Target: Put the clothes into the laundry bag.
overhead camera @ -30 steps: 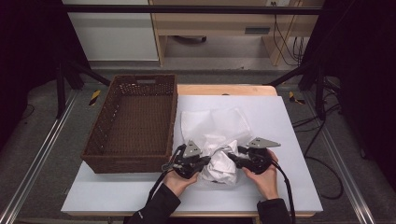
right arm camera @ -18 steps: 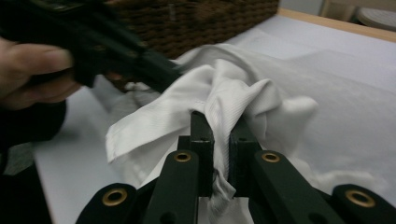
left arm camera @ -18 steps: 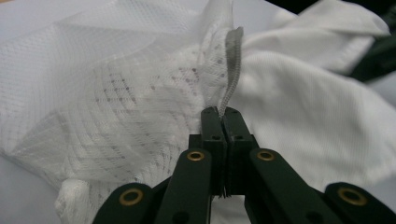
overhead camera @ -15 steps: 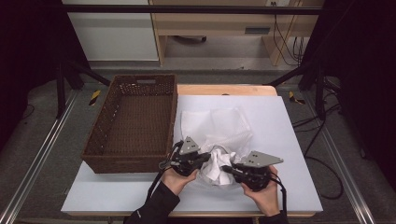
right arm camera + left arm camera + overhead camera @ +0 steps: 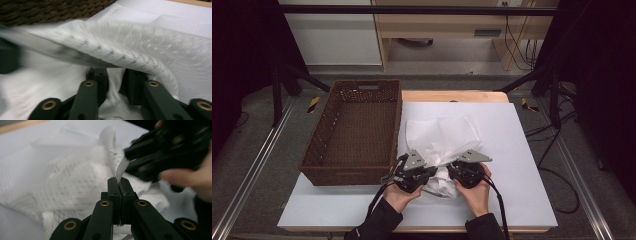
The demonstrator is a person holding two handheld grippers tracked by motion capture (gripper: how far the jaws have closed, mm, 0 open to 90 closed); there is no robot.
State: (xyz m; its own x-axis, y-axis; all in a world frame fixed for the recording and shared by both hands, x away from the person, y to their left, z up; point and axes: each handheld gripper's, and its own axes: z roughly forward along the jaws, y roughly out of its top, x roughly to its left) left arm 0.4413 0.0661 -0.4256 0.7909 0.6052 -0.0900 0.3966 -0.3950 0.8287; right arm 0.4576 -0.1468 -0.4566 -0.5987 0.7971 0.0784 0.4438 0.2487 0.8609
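High view: white mesh cloth lies on the white surface, just right of the wicker basket; its near end is bunched up between the two hands, its far end spread flat.
Cloth, close up: in the left gripper view it's a soft, netted fabric with faint dotted lines, heaped in loose folds.
How it will handle: light and limp, I'd say; it will sag and trail from any pinch point, and it isn't fragile. An edge or a fold ridge looks the best place to take hold, one hand-held gripper to each side so it can be drawn out.
Left hand-held gripper: jaws pressed together on a thin strip of the cloth; the left gripper view shows that strip rising from between the tips.
Right hand-held gripper: jaws stand narrowly apart in the right gripper view, cloth lying in the gap and a rolled fold arching over them; whether it grips I cannot tell.
Hands: the person's hands meet at the near edge, grippers close on either side of the bunch.
Change from half a second back: the right hand-held gripper has swung up and in towards the left, and the bunch between them looks tighter.
Basket: empty, touching the cloth's left edge at most.
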